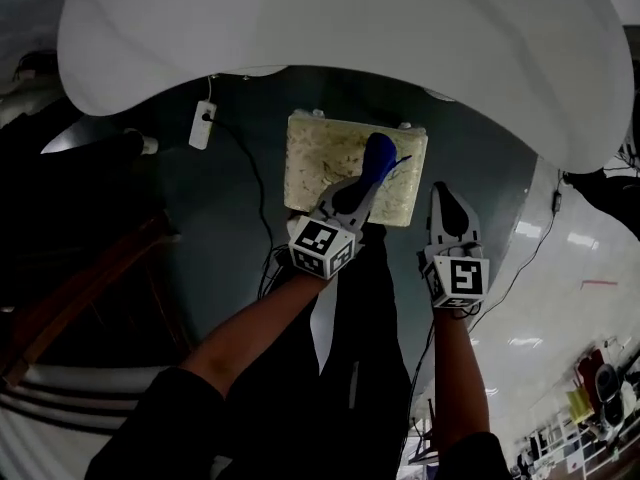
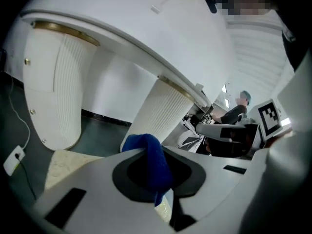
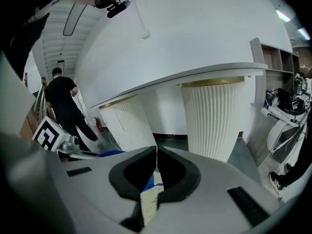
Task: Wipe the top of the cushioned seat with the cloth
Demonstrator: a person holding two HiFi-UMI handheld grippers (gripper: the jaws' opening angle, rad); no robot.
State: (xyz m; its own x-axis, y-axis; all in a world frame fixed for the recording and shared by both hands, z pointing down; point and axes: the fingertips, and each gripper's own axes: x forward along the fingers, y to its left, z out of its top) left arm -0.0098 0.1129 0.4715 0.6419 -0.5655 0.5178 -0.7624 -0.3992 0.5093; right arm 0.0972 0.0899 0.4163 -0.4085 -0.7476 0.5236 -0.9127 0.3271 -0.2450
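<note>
The cushioned seat [image 1: 330,163] is a cream, speckled square pad on the dark floor, under the rim of a big white table. My left gripper [image 1: 374,164] reaches over the seat's right half and is shut on a blue cloth [image 1: 381,151], which rests on the seat top. In the left gripper view the cloth [image 2: 148,160] bulges up between the jaws, with the seat [image 2: 68,162] at lower left. My right gripper [image 1: 441,196] hovers just off the seat's right edge, shut and holding nothing. Through its jaws [image 3: 156,152] a strip of seat [image 3: 148,201] shows.
The white table top [image 1: 350,38] overhangs the far side, carried on ribbed white pedestals [image 2: 58,91] [image 3: 214,116]. A white adapter with a cable [image 1: 203,125] lies left of the seat. A wooden chair [image 1: 90,278] stands at the left. A person in black [image 3: 66,106] stands further off.
</note>
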